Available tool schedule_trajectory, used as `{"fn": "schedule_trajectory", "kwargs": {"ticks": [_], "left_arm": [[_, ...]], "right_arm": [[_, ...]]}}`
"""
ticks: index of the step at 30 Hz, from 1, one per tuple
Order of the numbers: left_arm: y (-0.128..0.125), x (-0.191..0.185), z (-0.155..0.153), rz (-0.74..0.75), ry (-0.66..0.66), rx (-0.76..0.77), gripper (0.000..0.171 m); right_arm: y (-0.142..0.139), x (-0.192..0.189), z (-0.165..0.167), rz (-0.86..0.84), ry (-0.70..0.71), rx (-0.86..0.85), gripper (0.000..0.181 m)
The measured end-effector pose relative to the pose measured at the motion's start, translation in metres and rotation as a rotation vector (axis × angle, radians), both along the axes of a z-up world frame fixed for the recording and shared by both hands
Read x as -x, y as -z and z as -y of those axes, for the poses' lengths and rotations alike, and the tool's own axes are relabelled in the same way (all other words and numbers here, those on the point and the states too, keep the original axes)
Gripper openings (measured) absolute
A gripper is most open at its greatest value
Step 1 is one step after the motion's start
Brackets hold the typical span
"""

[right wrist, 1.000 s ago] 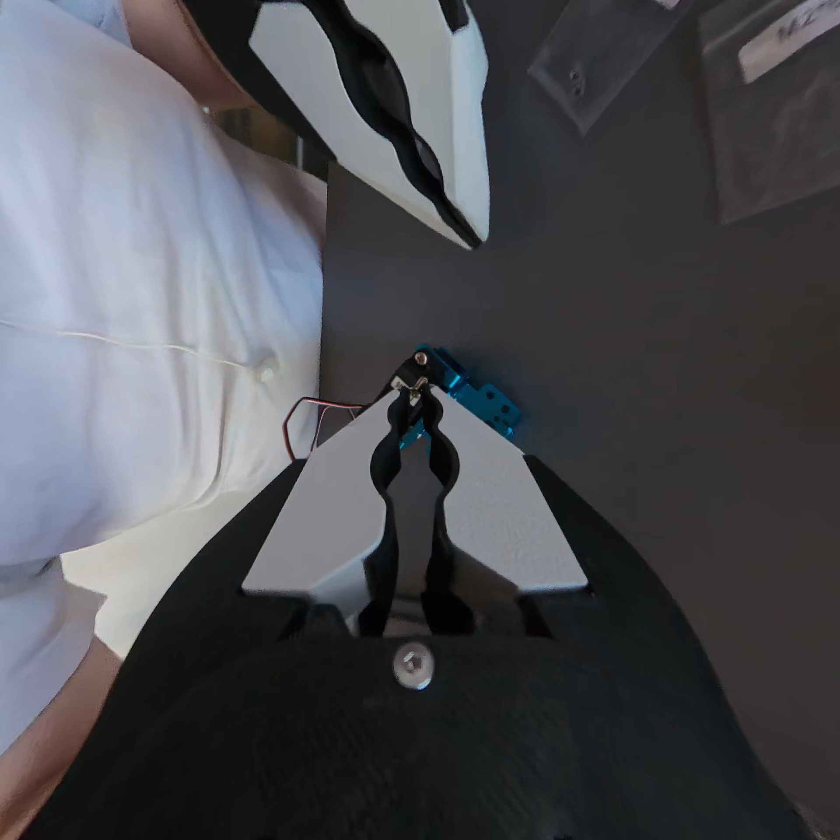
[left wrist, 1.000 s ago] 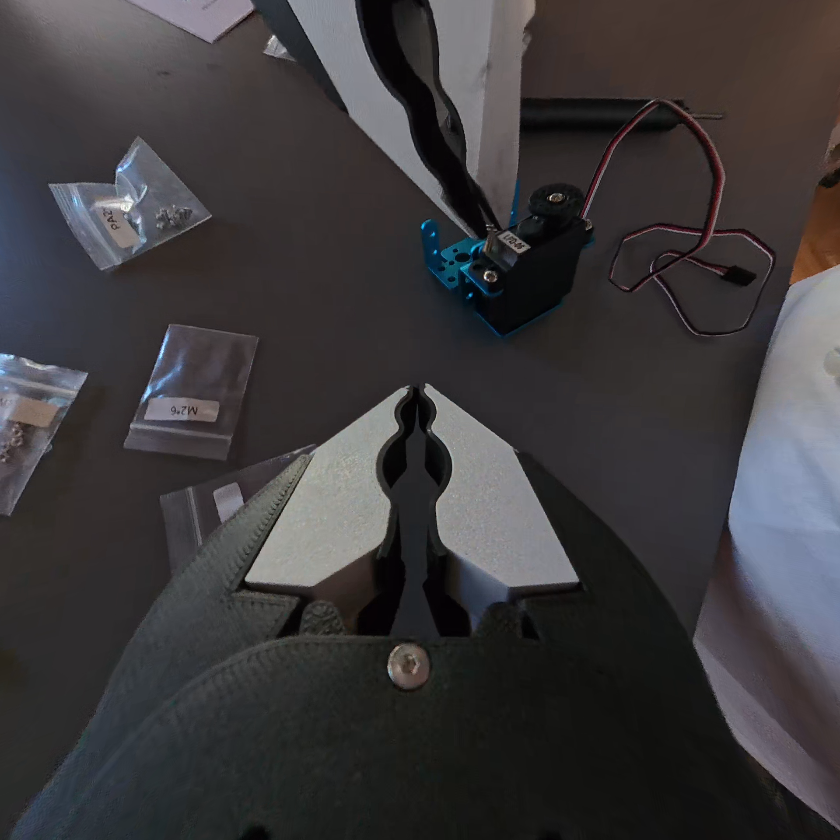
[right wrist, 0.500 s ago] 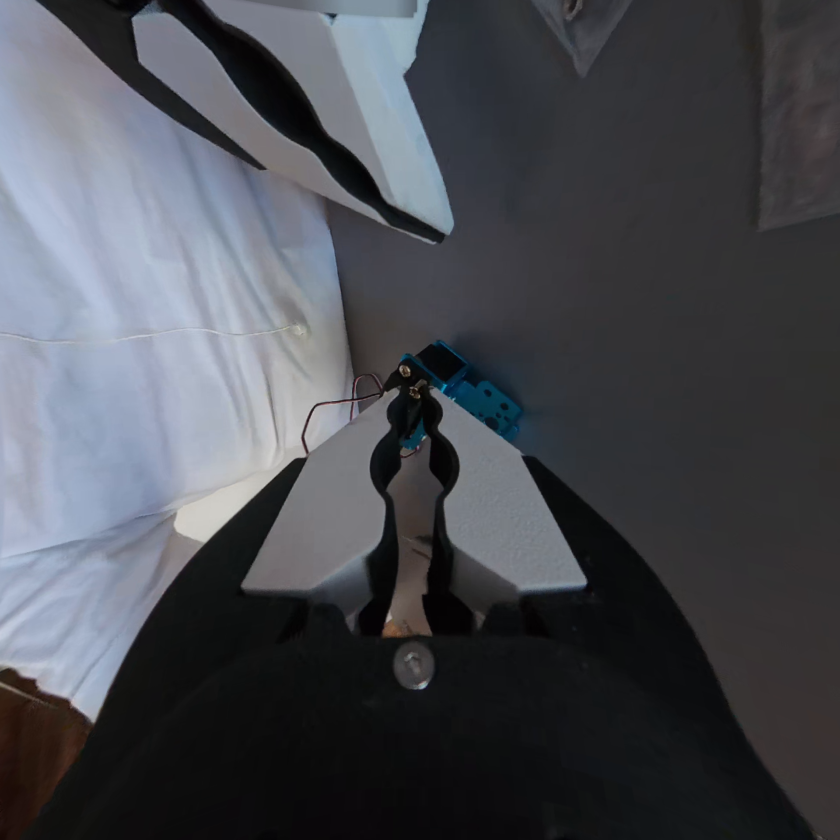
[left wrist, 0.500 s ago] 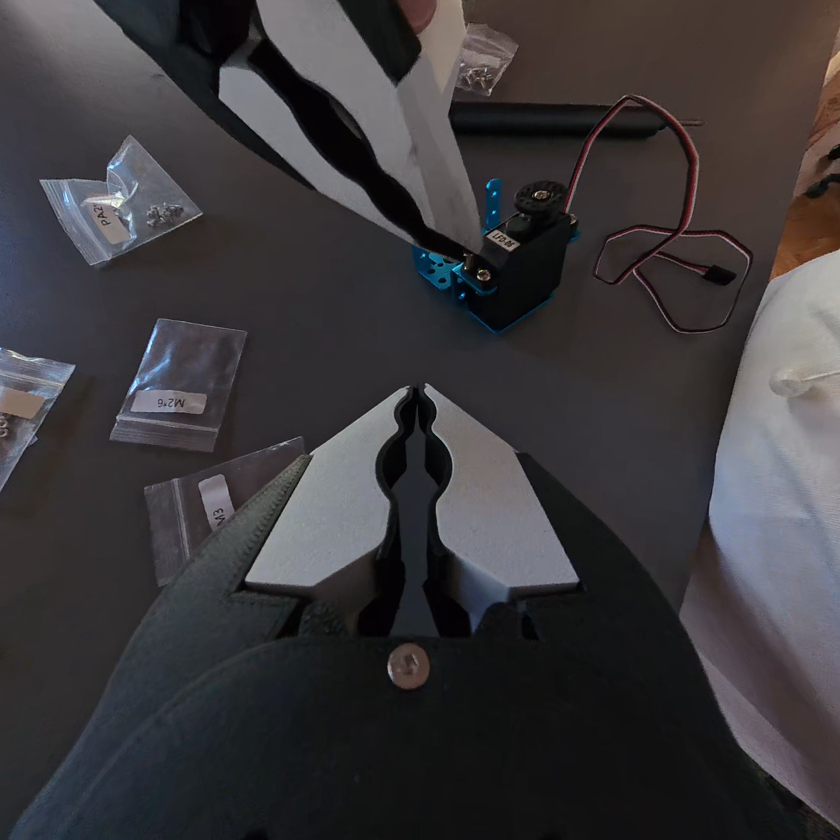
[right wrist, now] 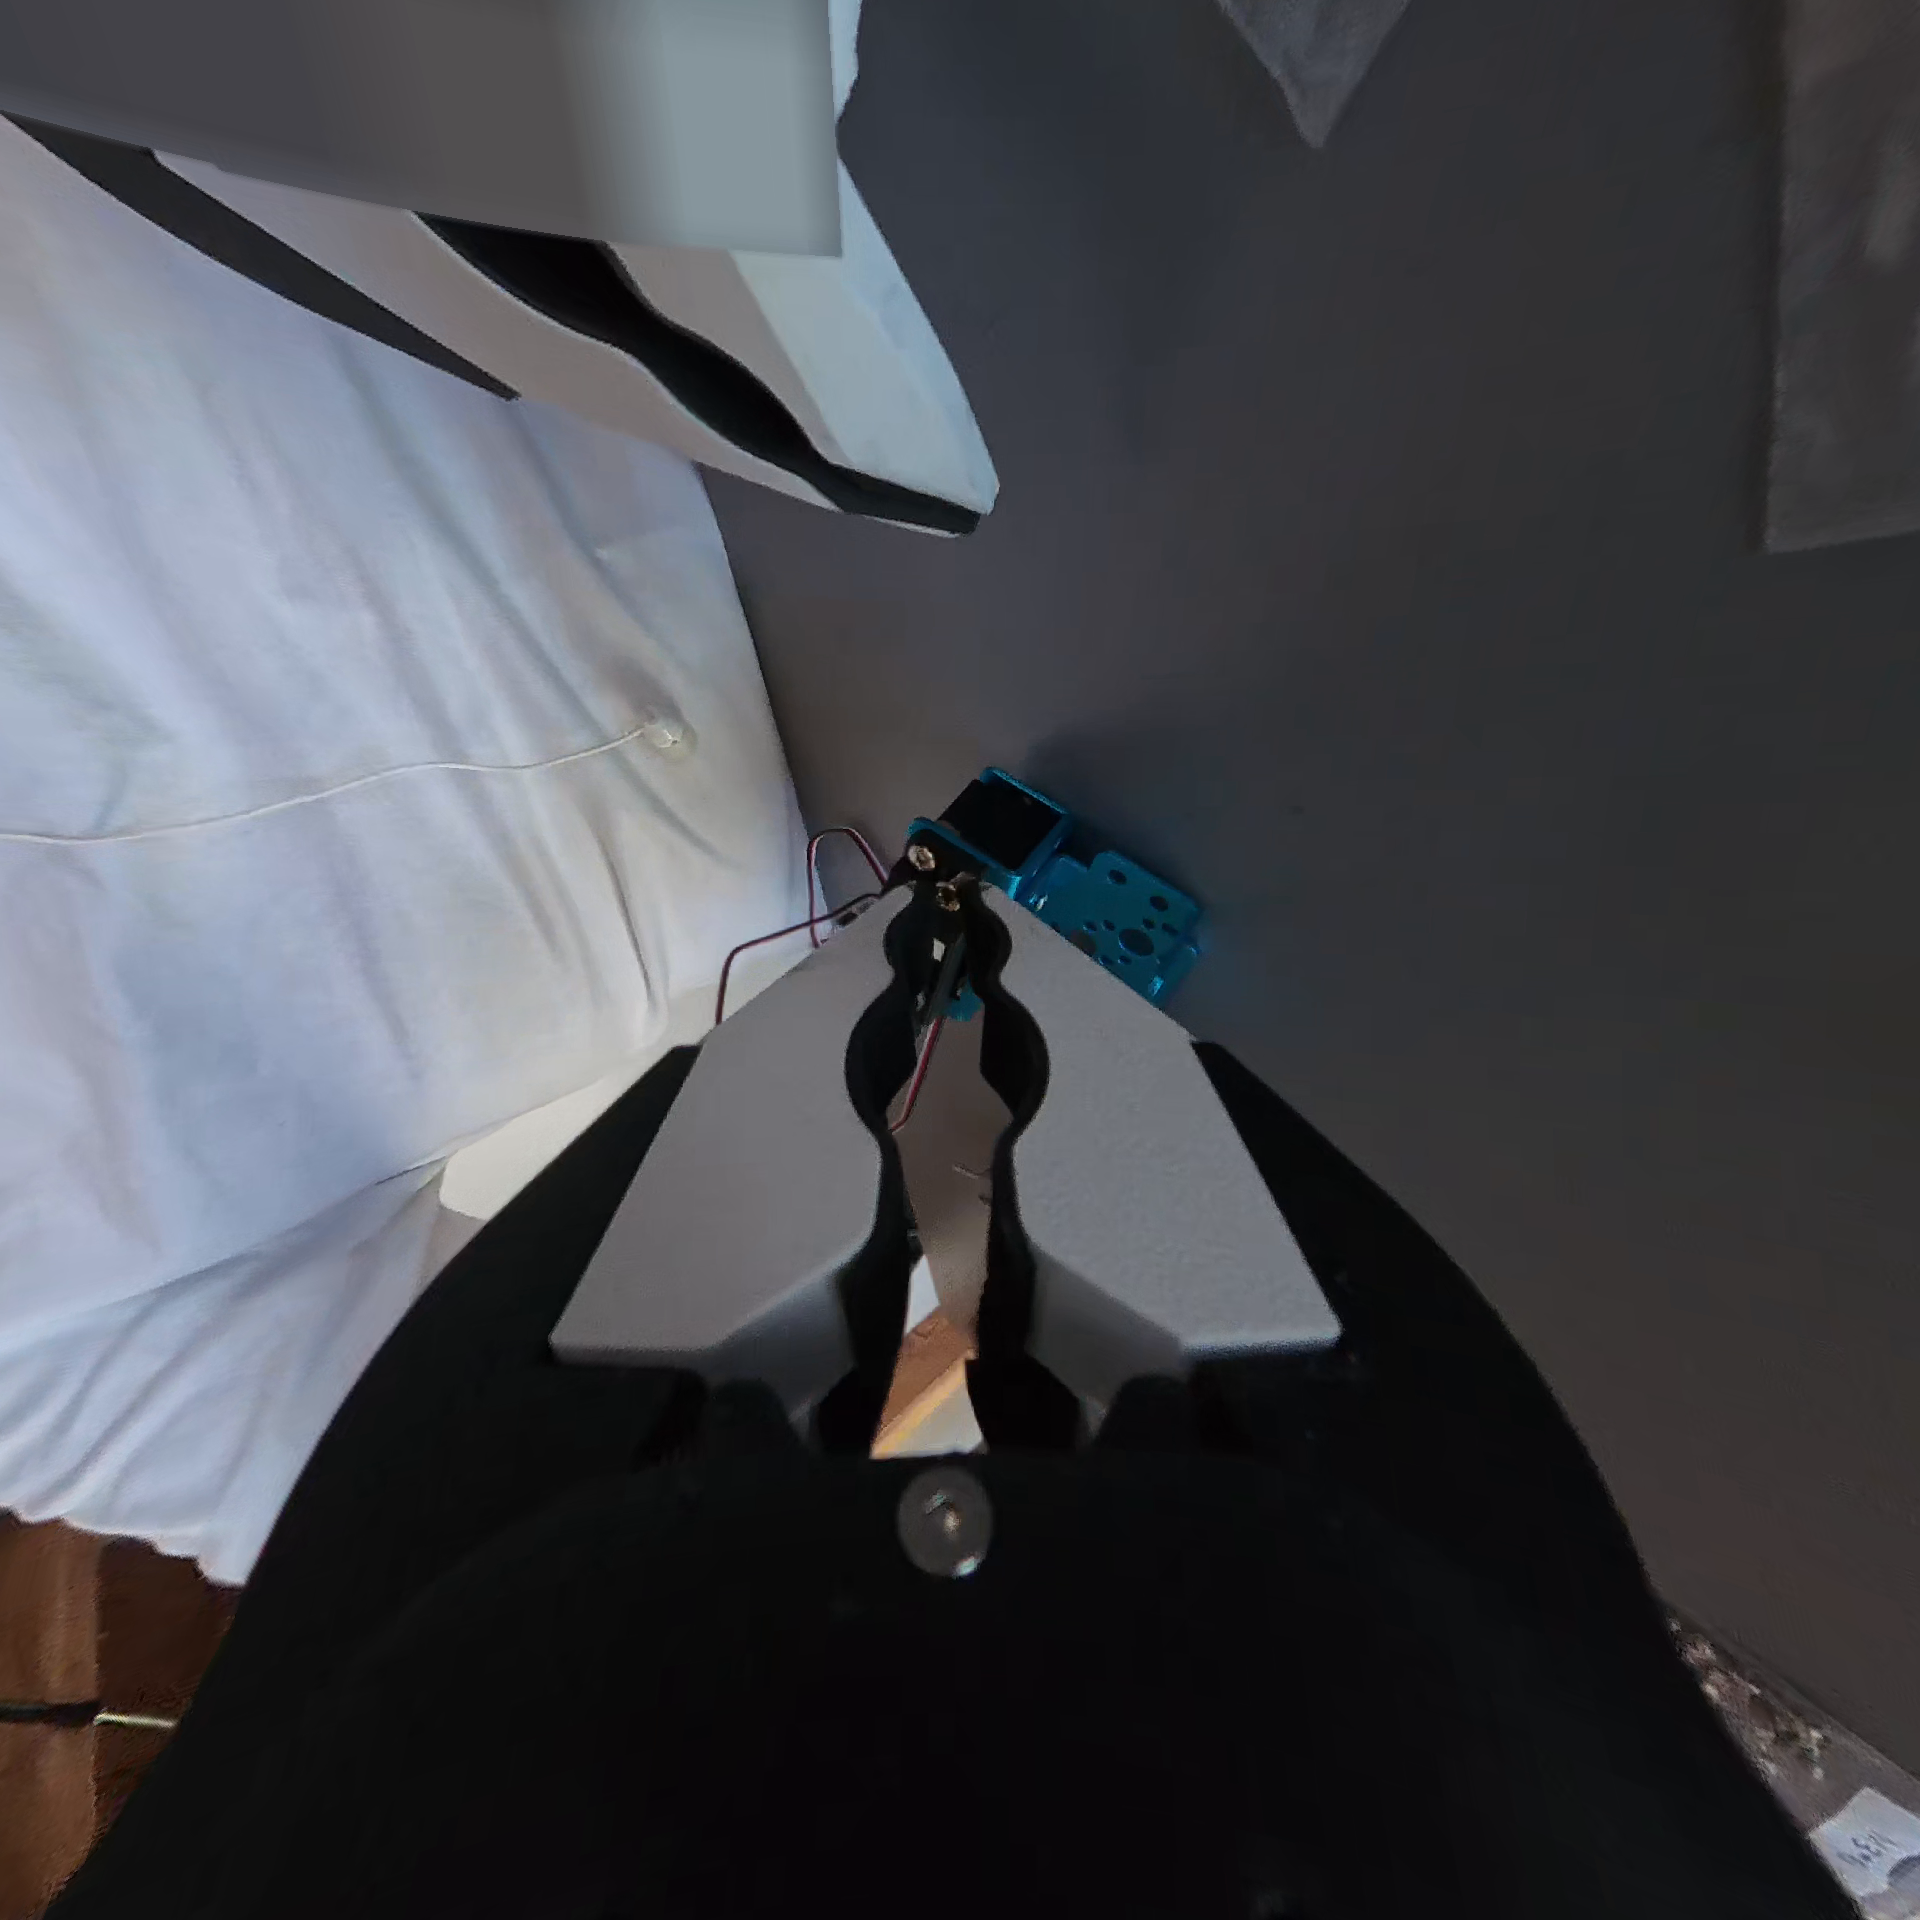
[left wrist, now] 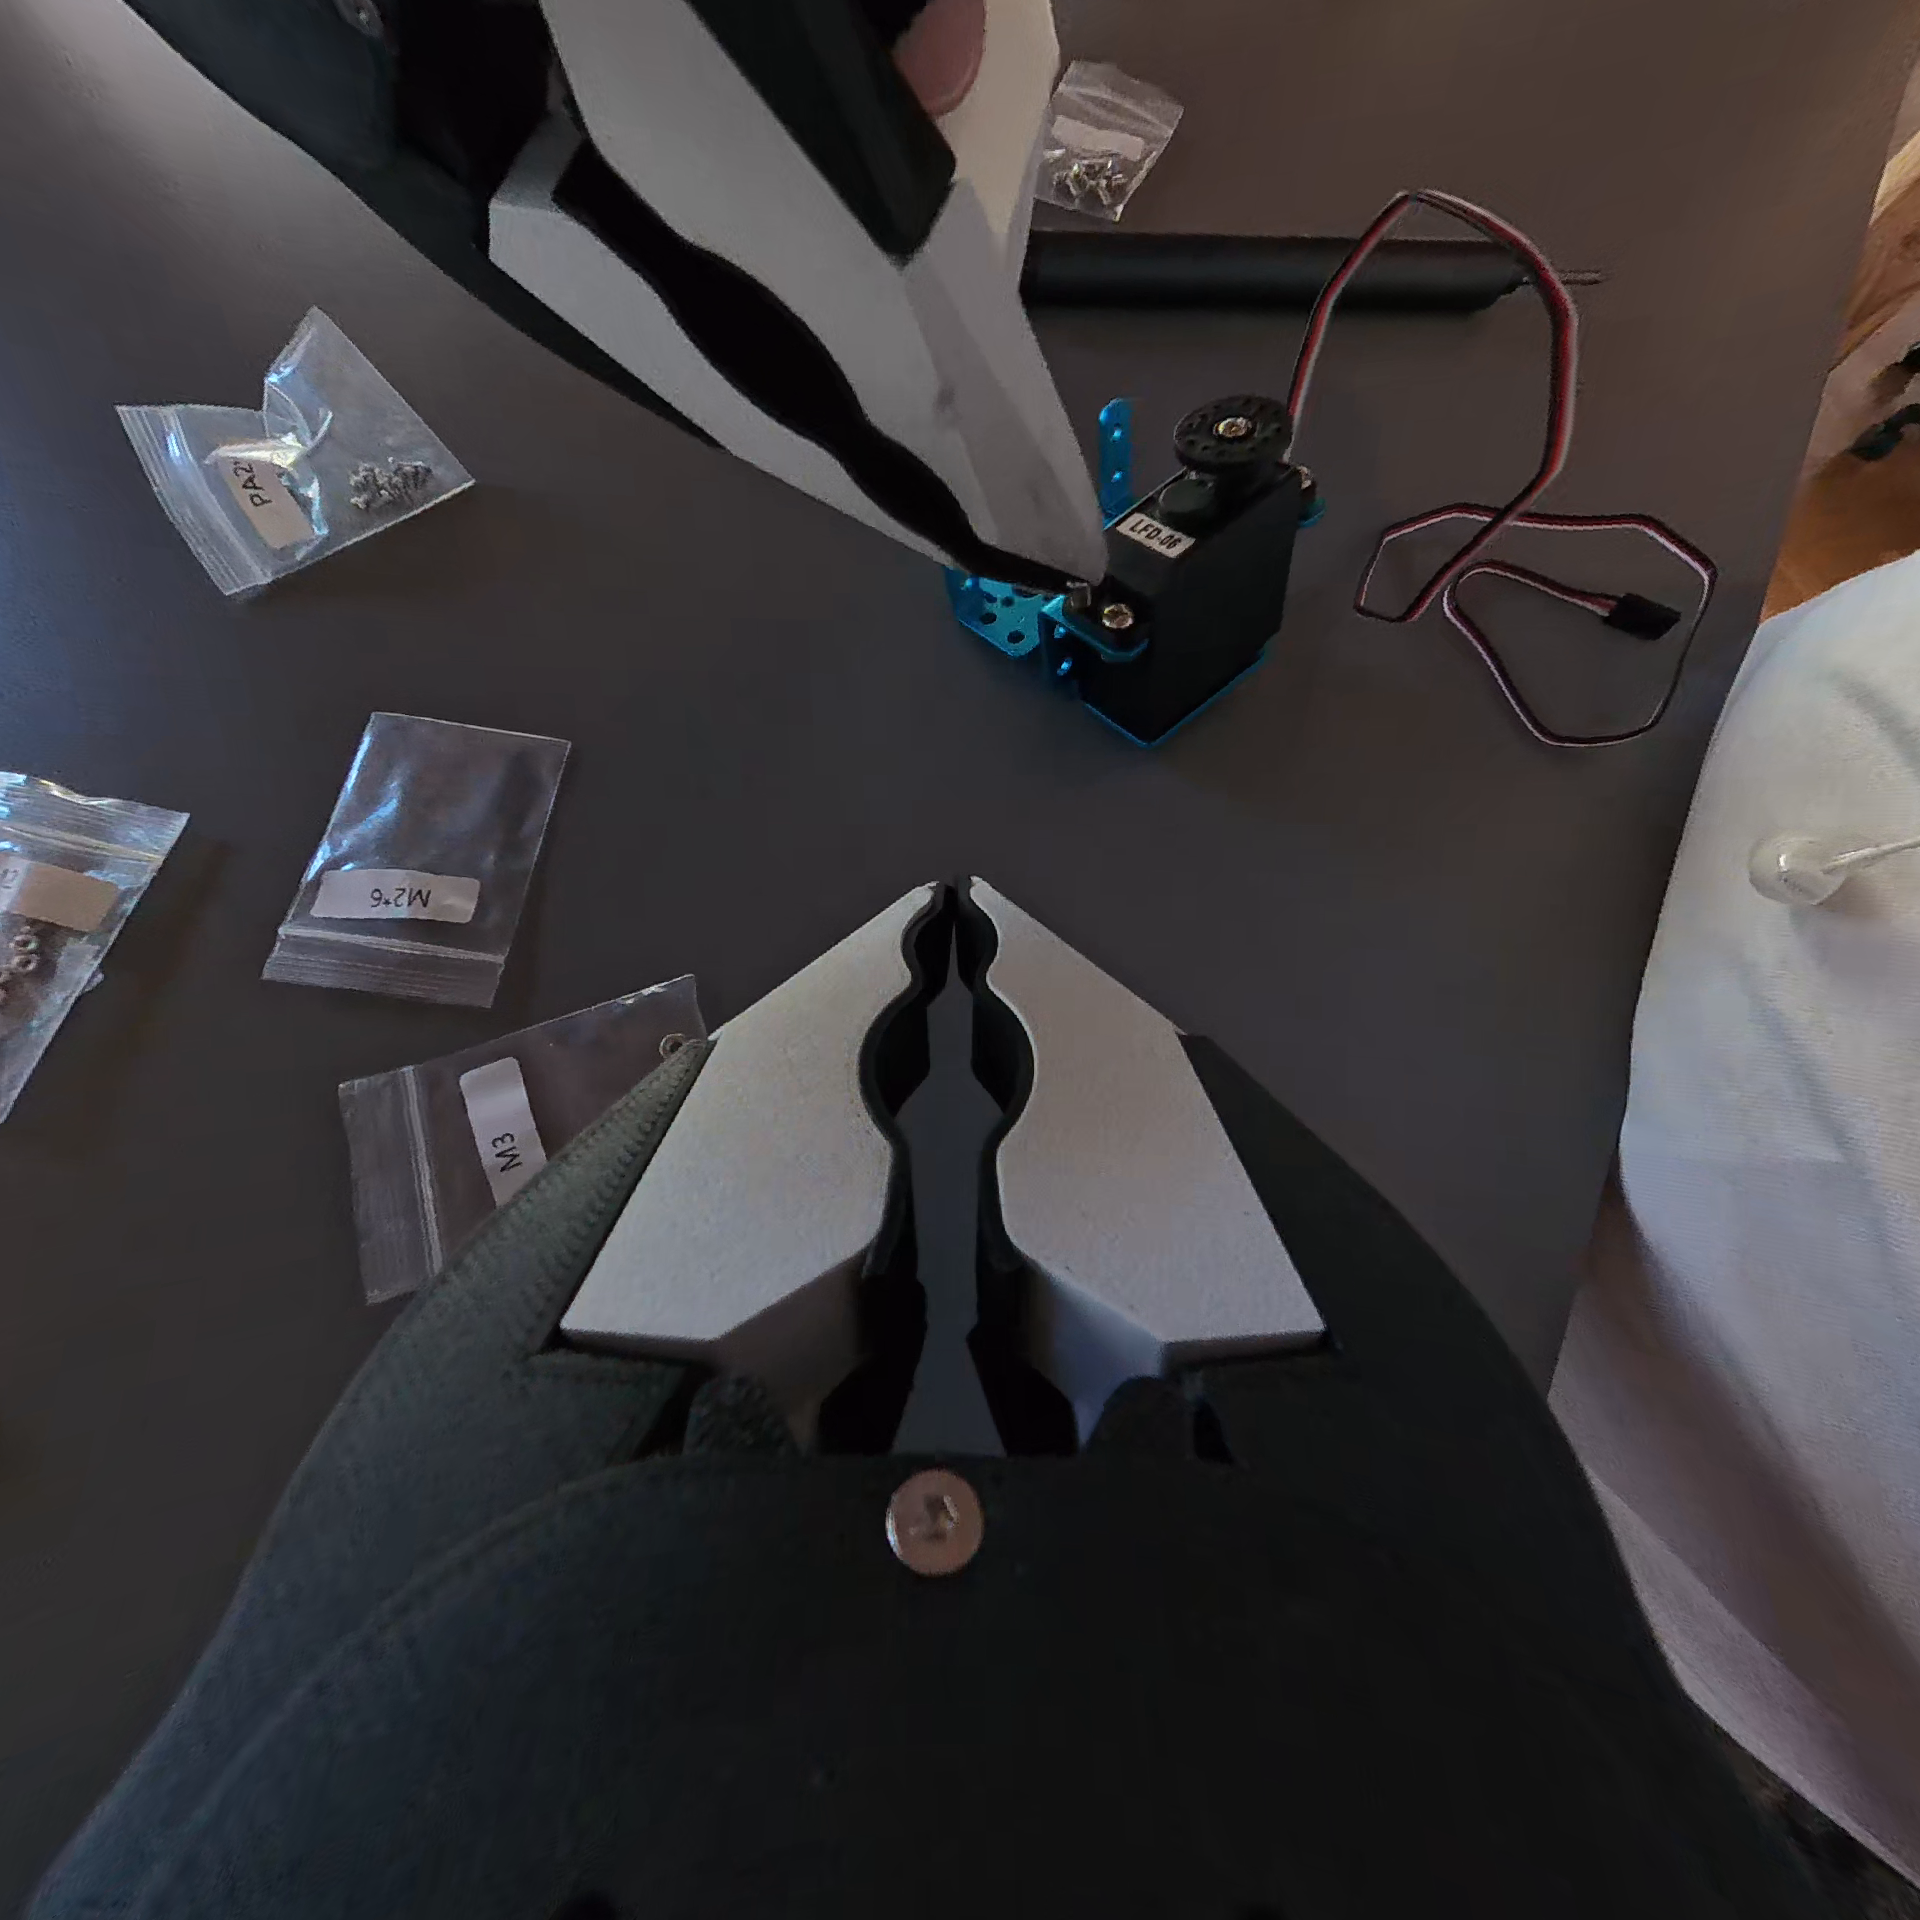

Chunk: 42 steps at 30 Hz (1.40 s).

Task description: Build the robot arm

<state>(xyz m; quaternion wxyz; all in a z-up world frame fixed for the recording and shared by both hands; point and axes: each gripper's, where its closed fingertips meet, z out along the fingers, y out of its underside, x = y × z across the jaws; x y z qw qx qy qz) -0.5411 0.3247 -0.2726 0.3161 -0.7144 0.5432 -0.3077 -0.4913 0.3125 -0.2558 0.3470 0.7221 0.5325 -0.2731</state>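
Written labels on bags [left wrist: 398, 901], servo [left wrist: 1195, 613]

The surface [left wrist: 727, 727] is matte dark grey. On it stands a black servo [left wrist: 1195, 613] in a bright blue bracket [left wrist: 997, 623] (metallic sheen), trailing a red, white and black striped wire [left wrist: 1538, 416]. Clear bags [left wrist: 416, 862] carry white labels. Both grippers have pale grey fingers [left wrist: 769, 1143] with black pads.
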Motion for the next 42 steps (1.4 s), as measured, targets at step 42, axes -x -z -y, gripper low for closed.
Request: {"fn": "schedule_trajectory", "kwargs": {"ticks": [42], "left_arm": [[0.004,-0.003,0.01,-0.002,0.014,0.046,0.0]], "right_arm": [[0.0,0.0,0.003,-0.272,0.064,-0.246,0.0]]}}
